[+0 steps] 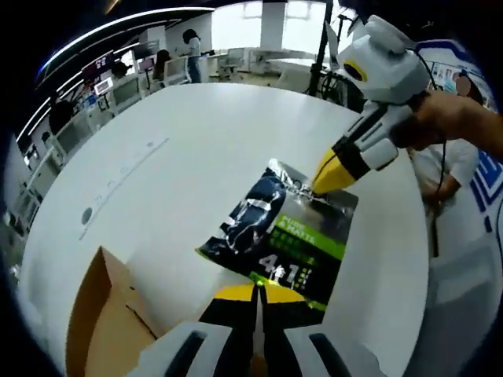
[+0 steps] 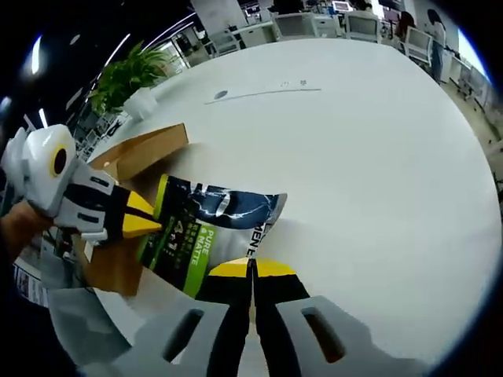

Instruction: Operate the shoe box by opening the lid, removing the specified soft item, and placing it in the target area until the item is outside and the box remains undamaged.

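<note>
Soft item is a dark packet with a green band [image 1: 279, 232], lying flat on the white table [image 1: 196, 149], already out of the shoe box [image 1: 102, 322], which sits at the near left corner of my left gripper view with its brown flap up. In that view the packet lies straight ahead of my left gripper [image 1: 256, 292], long axis running away from me and a bit right, near short edge right at my yellow tips, far short edge under my right gripper [image 1: 328, 185], which comes in from the upper right. So each tool has one end of the packet; neither is nearer. Left jaws look pressed together with only a thin seam between them; whether they pinch the packet's near edge or just sit on it I can't tell, the contact is hidden under the tips. From the right gripper view, packet [image 2: 206, 232] is just ahead of and left of my right gripper [image 2: 252, 271], jaws also clenched to a seam, tips touching the packet's edge, grasp unclear. Left gripper [image 2: 143, 220] shows there at the packet's far-left end, box [image 2: 137, 157] beyond it. My read: item is out, placing is what's left.
</note>
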### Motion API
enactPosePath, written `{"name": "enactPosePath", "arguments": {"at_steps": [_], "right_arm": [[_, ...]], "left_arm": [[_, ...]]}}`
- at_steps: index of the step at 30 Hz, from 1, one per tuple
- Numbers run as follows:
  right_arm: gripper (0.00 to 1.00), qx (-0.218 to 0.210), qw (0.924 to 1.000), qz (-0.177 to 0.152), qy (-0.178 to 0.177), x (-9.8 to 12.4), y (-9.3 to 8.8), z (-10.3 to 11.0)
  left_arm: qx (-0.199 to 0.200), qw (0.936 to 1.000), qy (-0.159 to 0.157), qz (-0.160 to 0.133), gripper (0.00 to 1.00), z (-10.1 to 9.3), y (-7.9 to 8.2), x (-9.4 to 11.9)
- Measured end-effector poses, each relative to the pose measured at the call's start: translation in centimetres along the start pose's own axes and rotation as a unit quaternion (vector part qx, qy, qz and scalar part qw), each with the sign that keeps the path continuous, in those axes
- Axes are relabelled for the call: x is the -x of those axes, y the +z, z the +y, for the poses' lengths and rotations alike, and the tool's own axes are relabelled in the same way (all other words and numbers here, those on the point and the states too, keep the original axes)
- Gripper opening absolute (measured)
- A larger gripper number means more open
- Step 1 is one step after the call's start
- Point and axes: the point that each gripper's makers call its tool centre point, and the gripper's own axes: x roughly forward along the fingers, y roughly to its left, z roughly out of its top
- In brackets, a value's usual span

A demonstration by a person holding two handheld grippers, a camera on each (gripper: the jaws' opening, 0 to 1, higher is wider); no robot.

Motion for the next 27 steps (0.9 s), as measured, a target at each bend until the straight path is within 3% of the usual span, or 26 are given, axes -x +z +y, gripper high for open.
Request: {"name": "enactPosePath", "arguments": {"at_steps": [2, 9, 16, 27], "right_arm": [[0.0, -0.002, 1.0, 0.0, 0.002, -0.3, 0.0, -0.1], [0.0, 0.001, 1.0, -0.007, -0.001, -0.8, 0.0, -0.2], [0.0, 0.004, 0.9999, -0.015, -0.005, -1.9, 0.2, -1.0], [0.0, 0.02, 0.9996, -0.016, -0.015, -3.1, -0.1, -1.7]], "left_arm": [[-0.032, 0.9994, 0.003, 0.015, 0.01, -0.1, -0.3, -0.3], [-0.074, 0.9967, -0.001, 0.034, 0.01, -0.4, -0.9, -1.4], [-0.14, 0.9885, 0.006, 0.057, 0.02, -0.3, -1.4, -2.3], [-0.182, 0.9804, 0.018, 0.073, 0.02, -0.1, -1.6, -2.2]]}}
